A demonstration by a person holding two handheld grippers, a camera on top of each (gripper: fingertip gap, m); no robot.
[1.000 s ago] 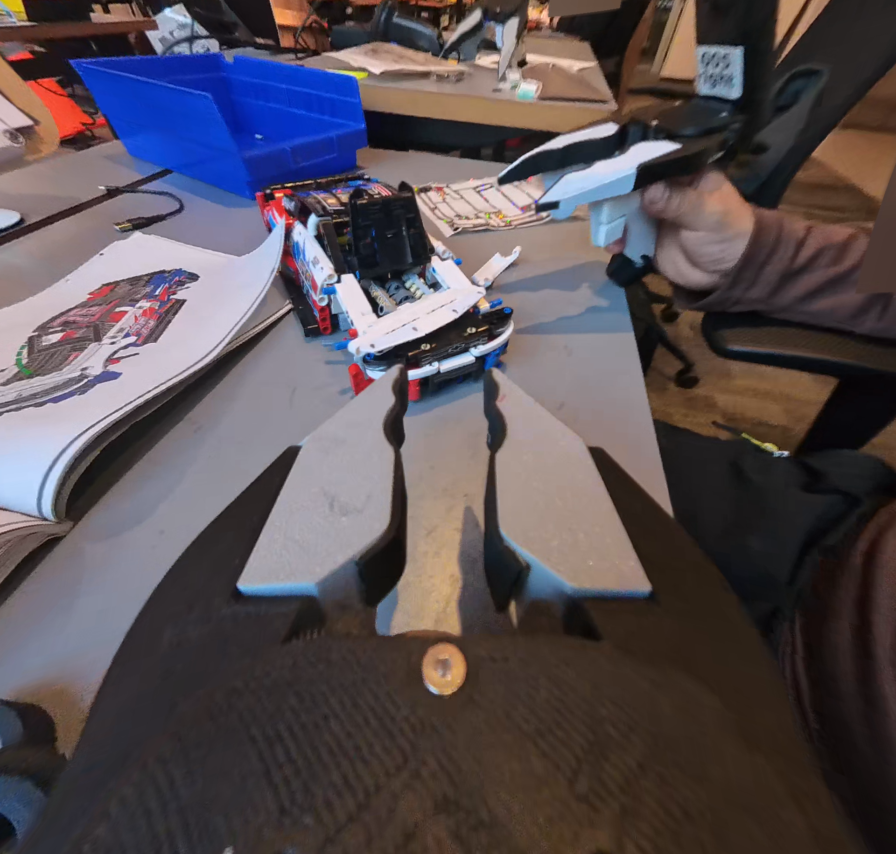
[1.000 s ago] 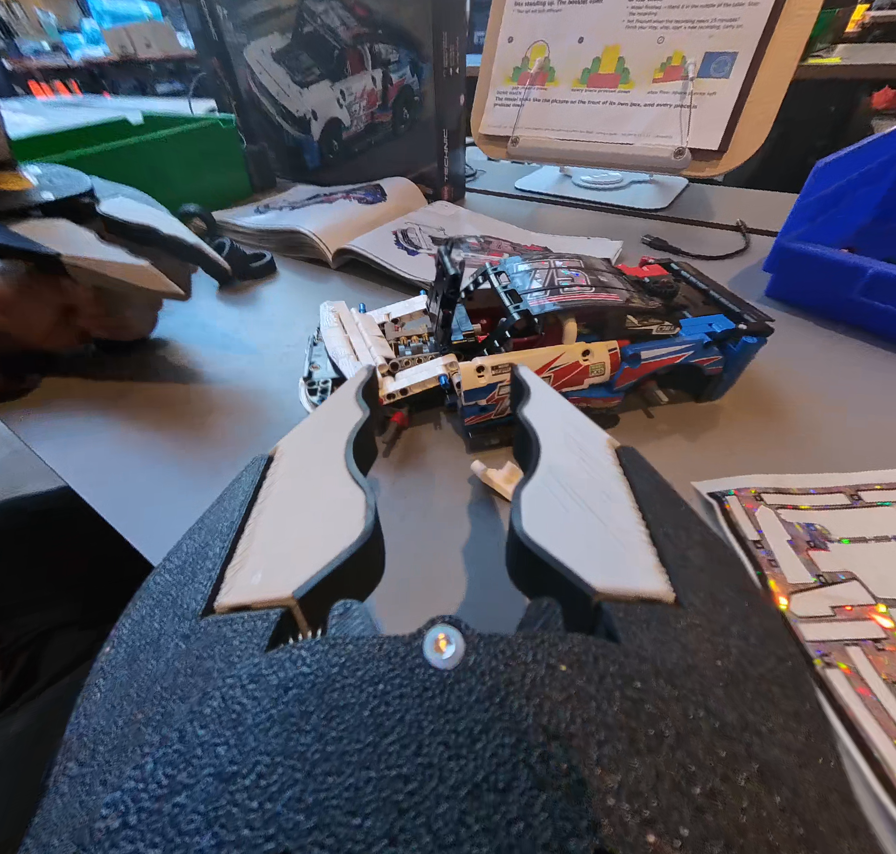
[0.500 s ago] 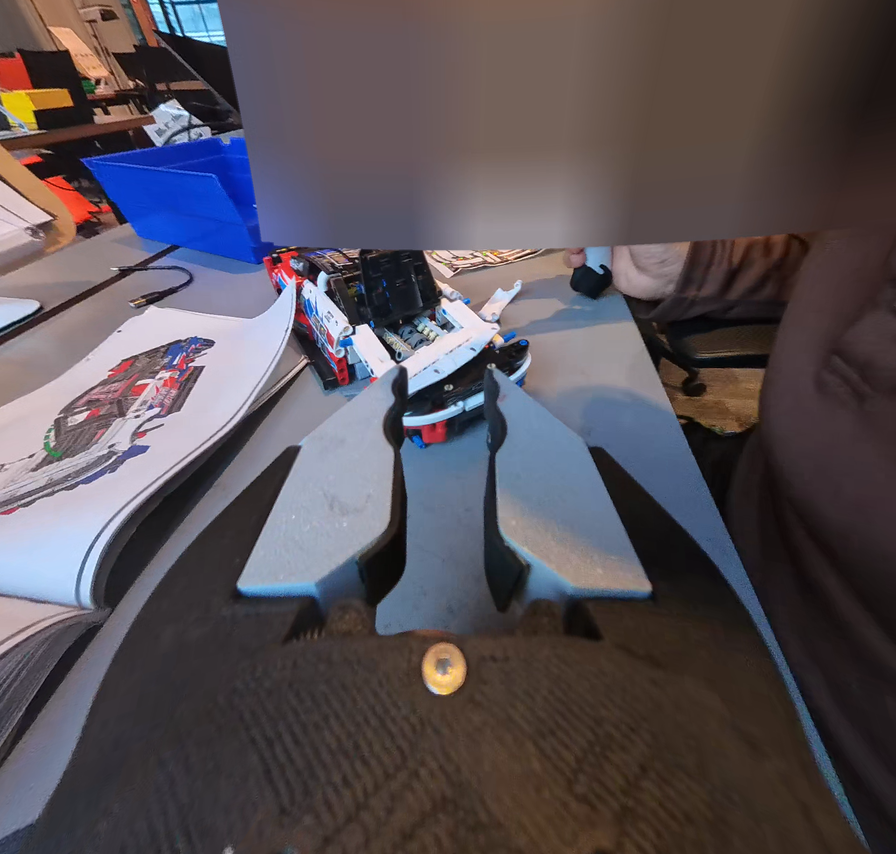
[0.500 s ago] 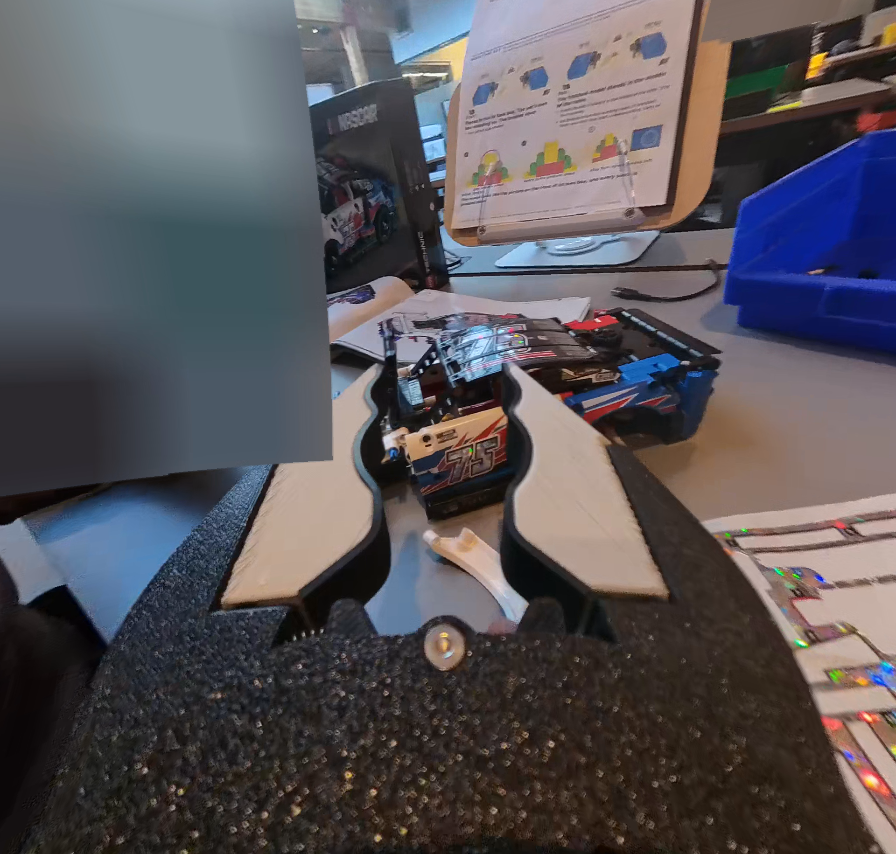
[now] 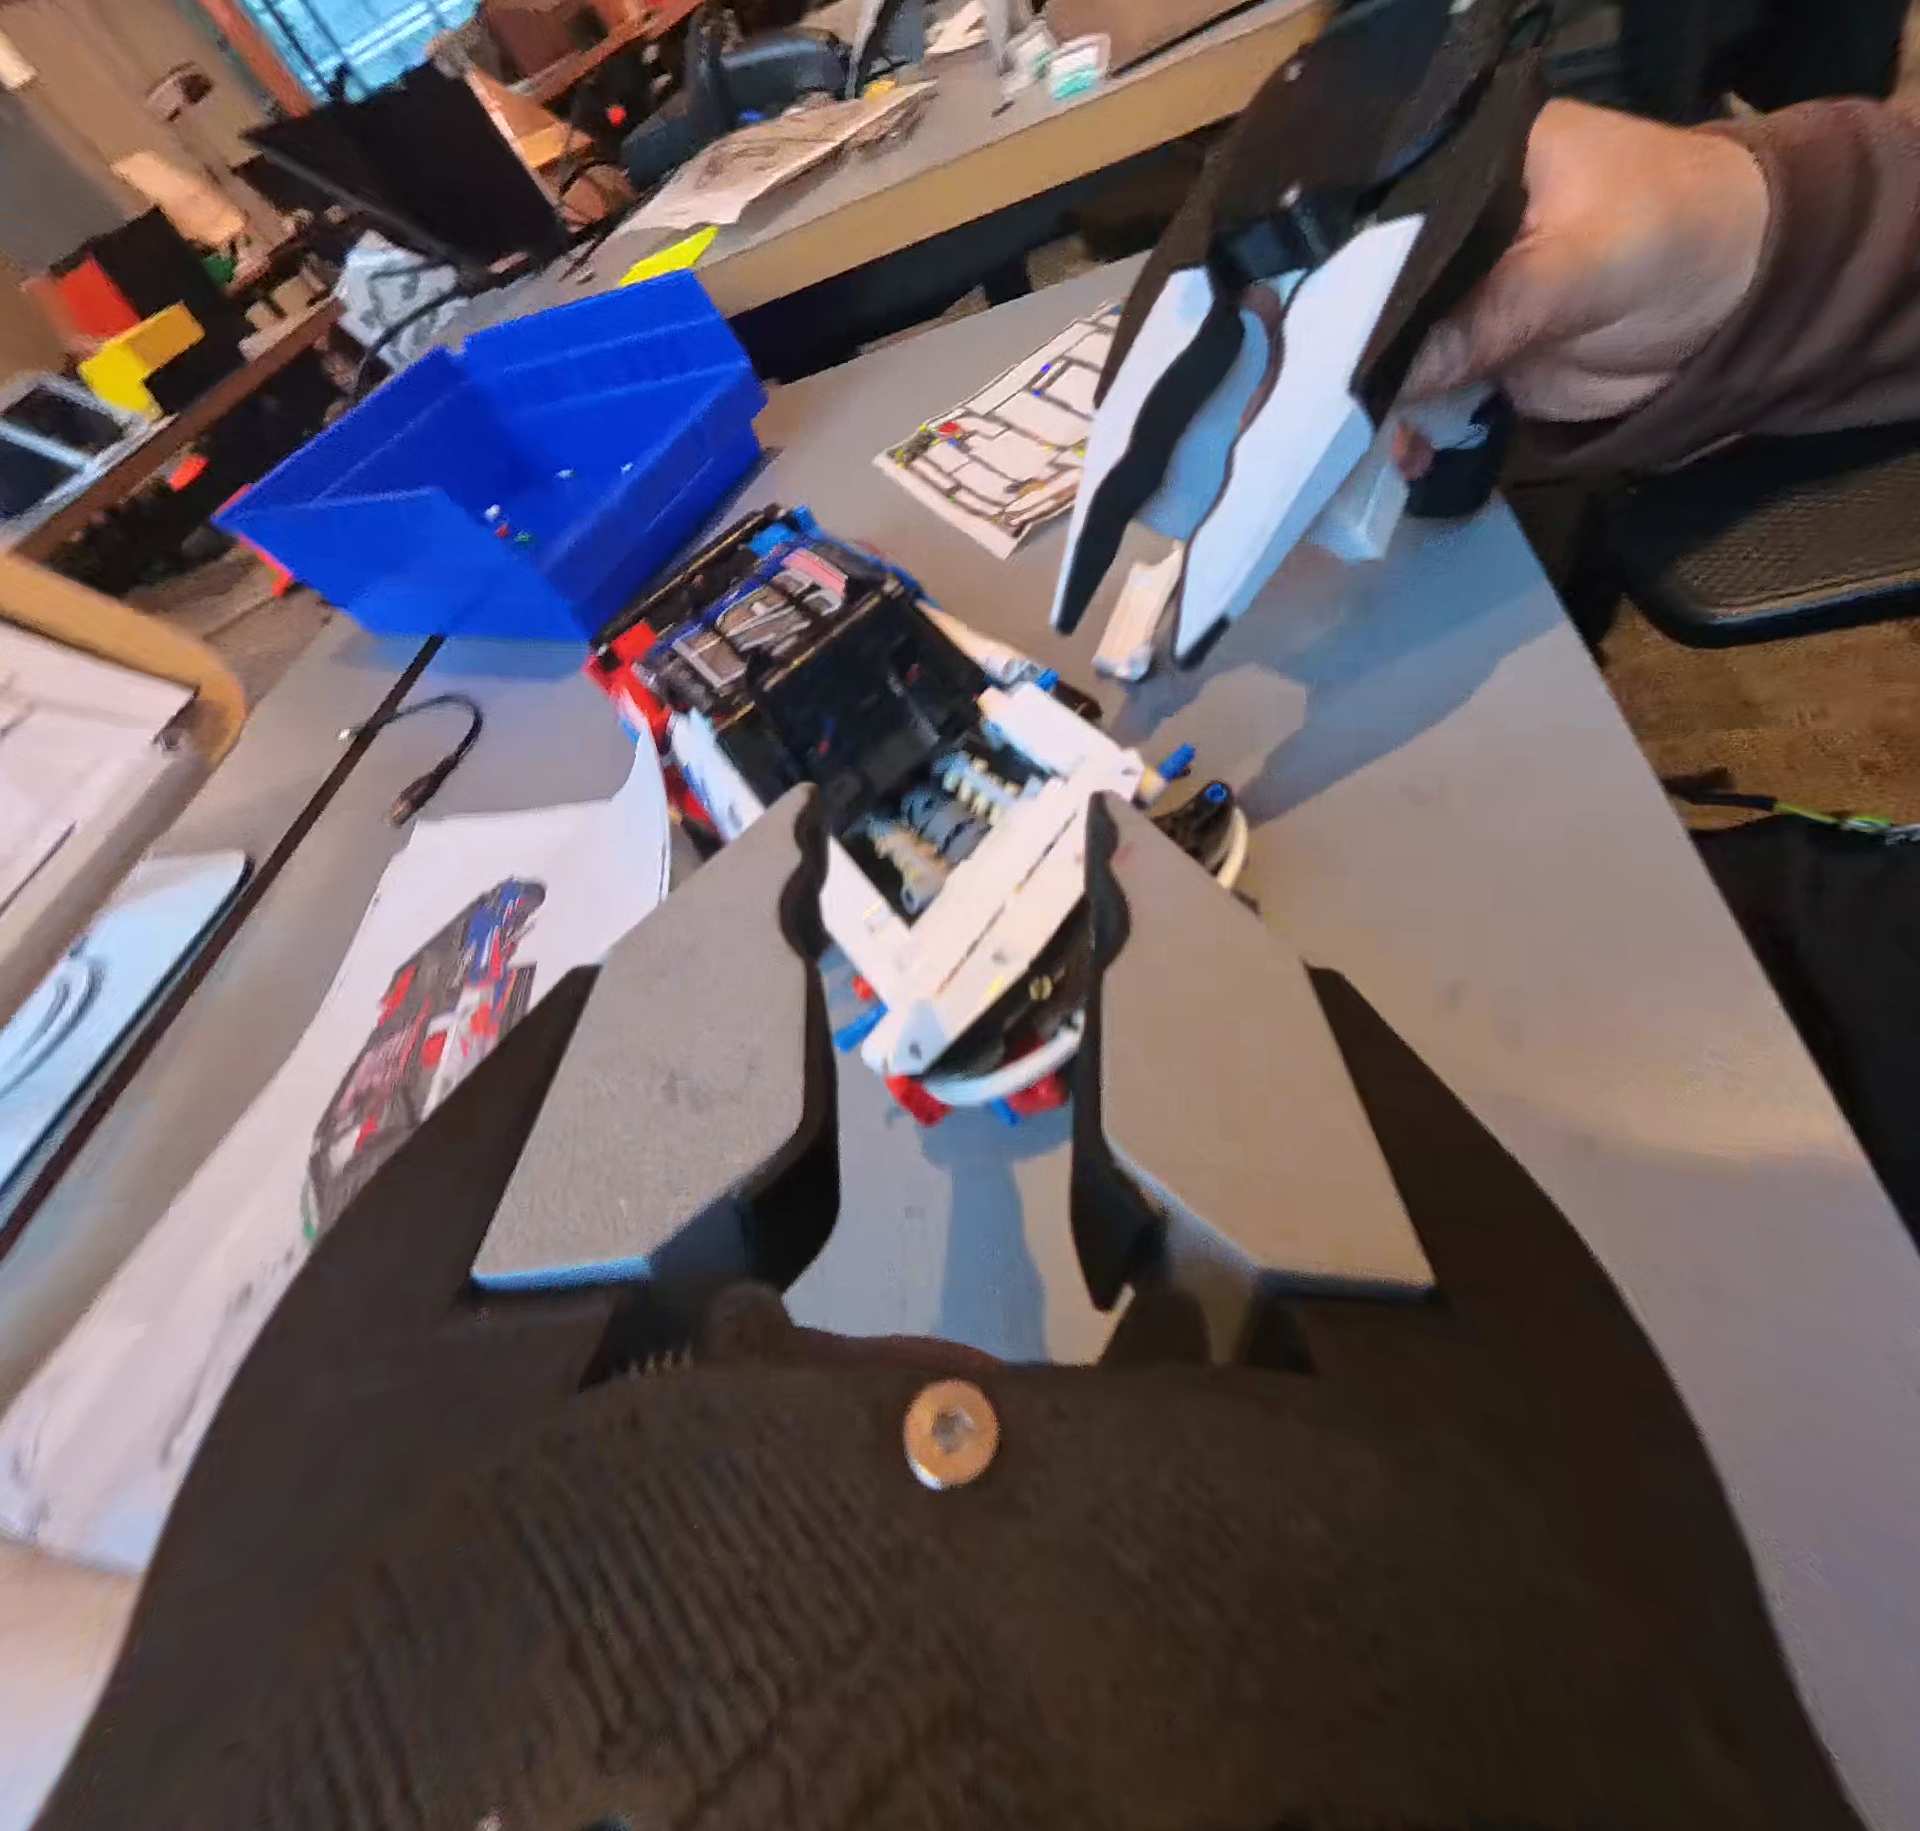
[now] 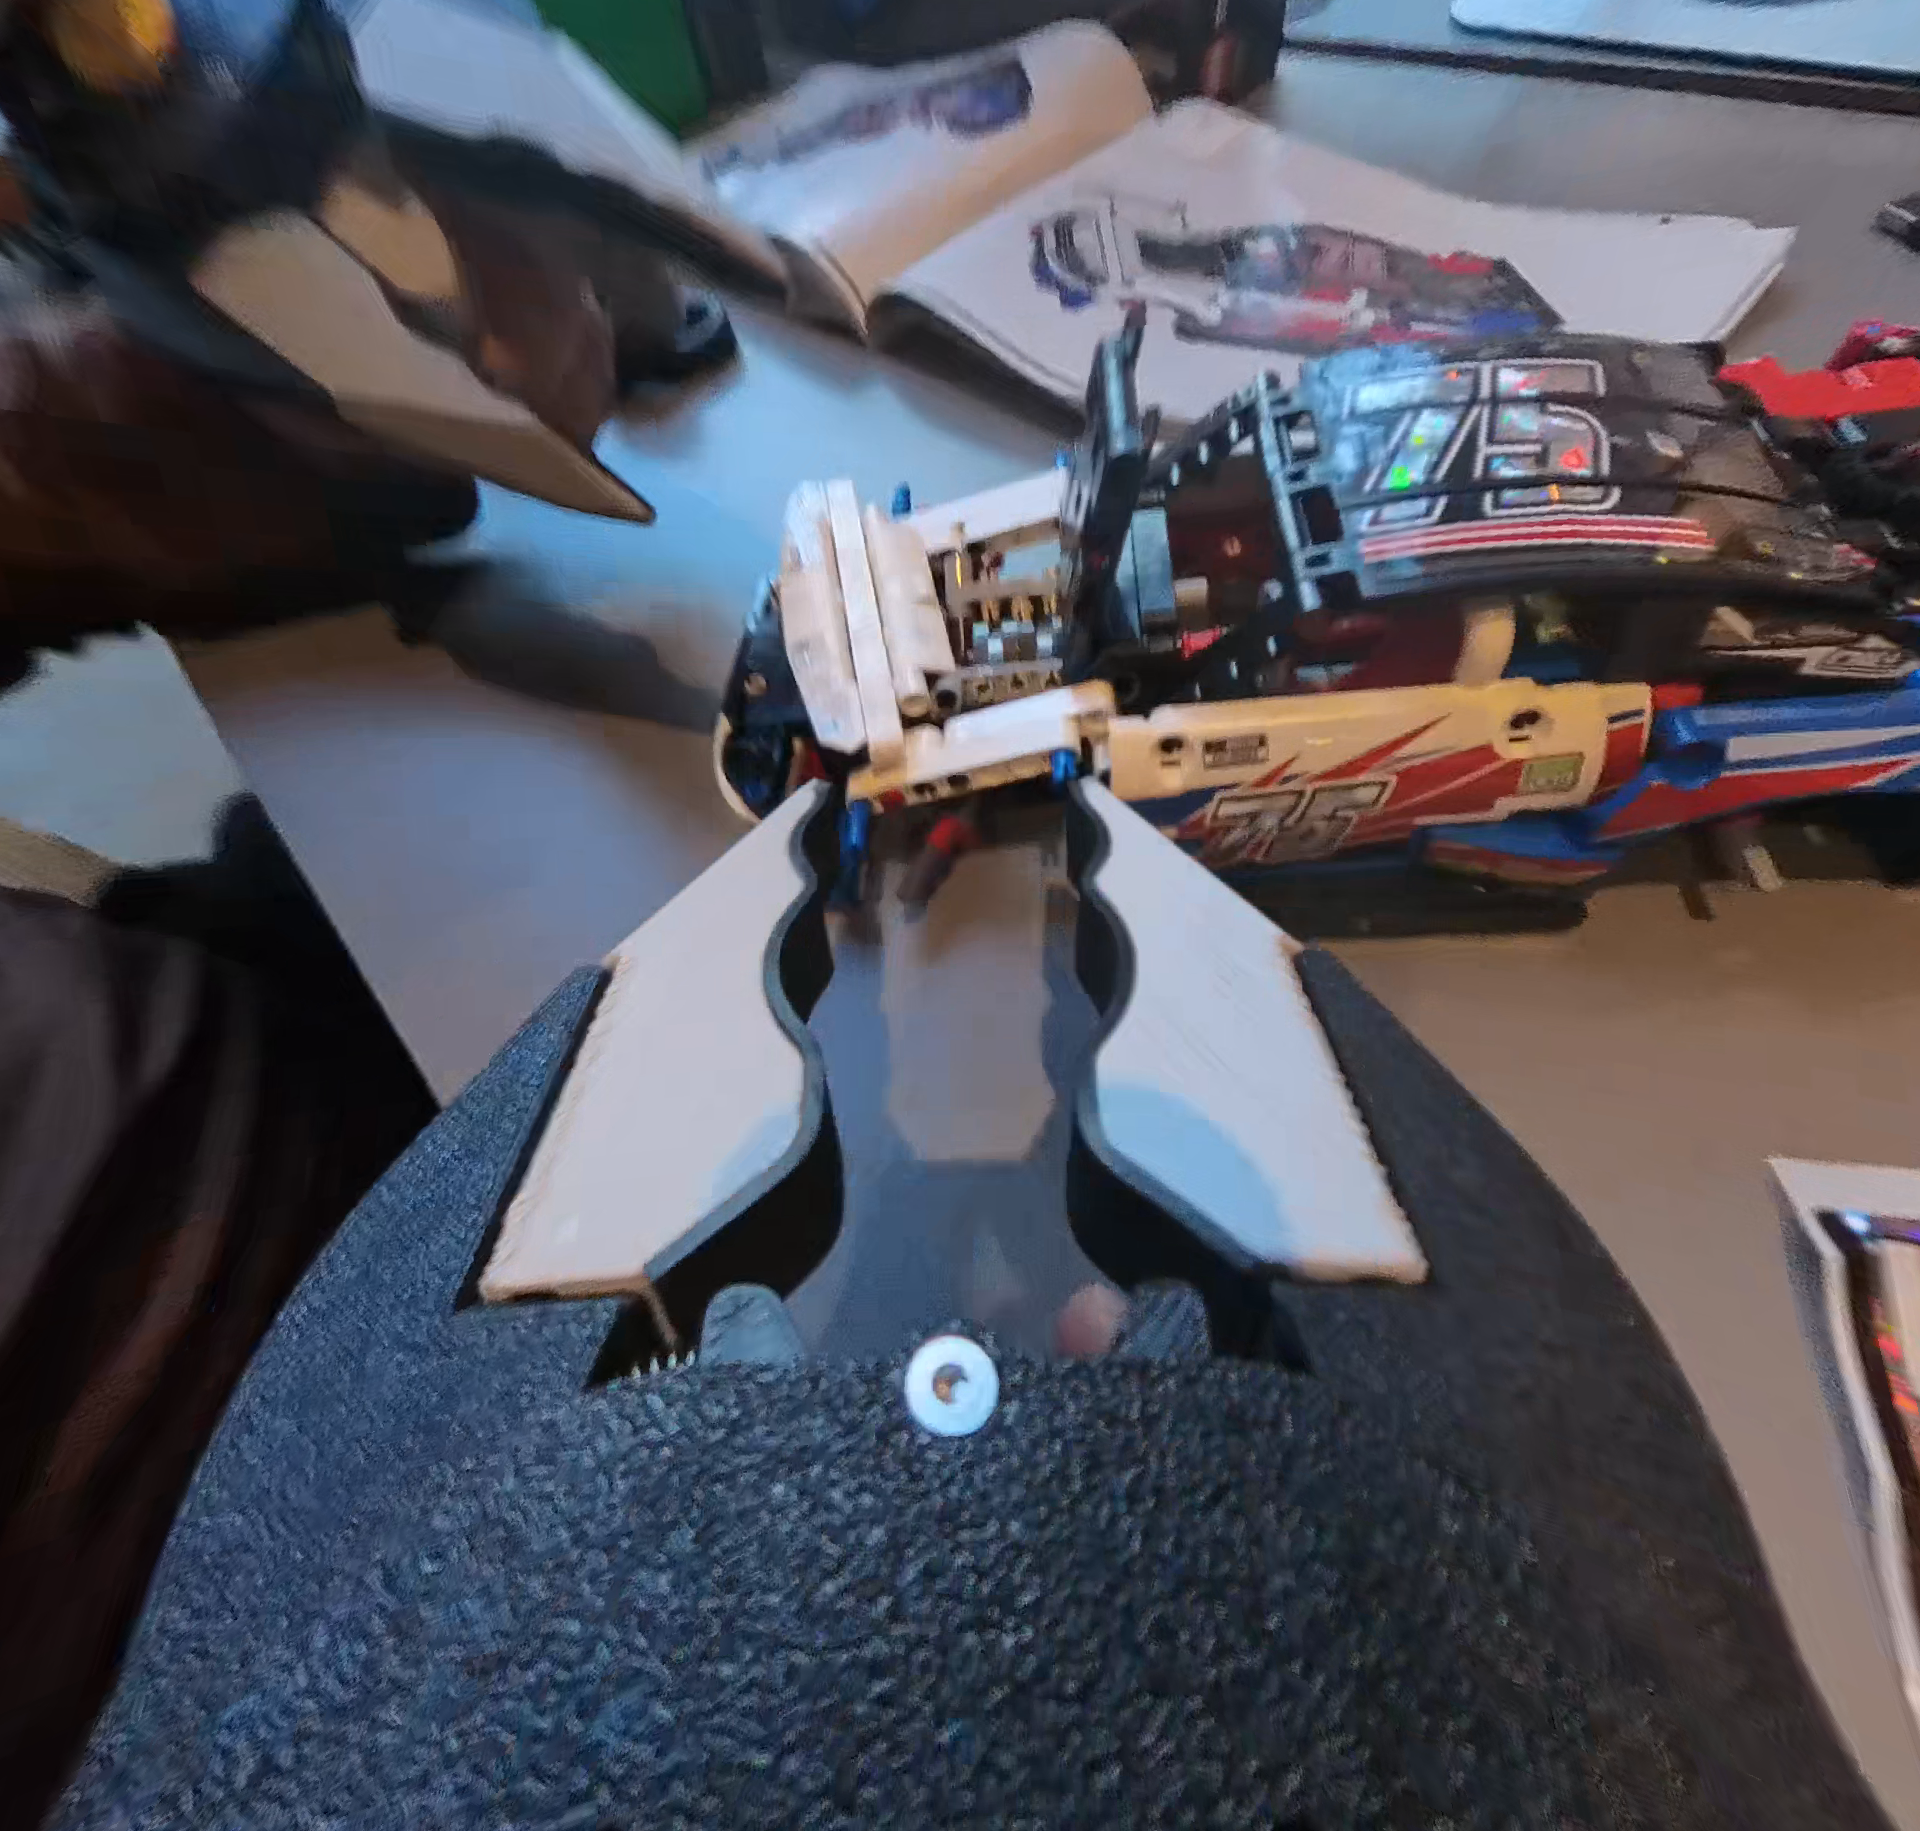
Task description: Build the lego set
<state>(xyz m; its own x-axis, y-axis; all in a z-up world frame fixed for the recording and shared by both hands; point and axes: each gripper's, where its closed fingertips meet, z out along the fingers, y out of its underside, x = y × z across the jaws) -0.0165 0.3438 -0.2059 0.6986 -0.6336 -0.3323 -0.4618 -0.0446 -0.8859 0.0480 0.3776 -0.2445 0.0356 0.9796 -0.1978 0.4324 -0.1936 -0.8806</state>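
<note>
Our left gripper (image 5: 948,846) has its fingers spread apart, nothing held, tips framing the white nose of the lego car (image 5: 883,794) that sits on the grey table (image 5: 1507,1002). Our right gripper (image 6: 951,805) is also spread wide and empty, tips just beside the car's front wheel arch on its side; whether they touch it we can't tell. In the left wrist view that right gripper hangs tips-down over a small white loose piece (image 5: 1138,612) lying on the table just beside the car, piece between the fingers but not clamped. A hand (image 5: 1621,264) holds it. The car's black hood stands propped up, engine bay showing. An open instruction booklet (image 5: 312,1106) lies next to the car, a blue bin (image 5: 499,493) behind it, a sticker sheet (image 5: 1008,441) near the right gripper. Both views are motion-blurred.
</note>
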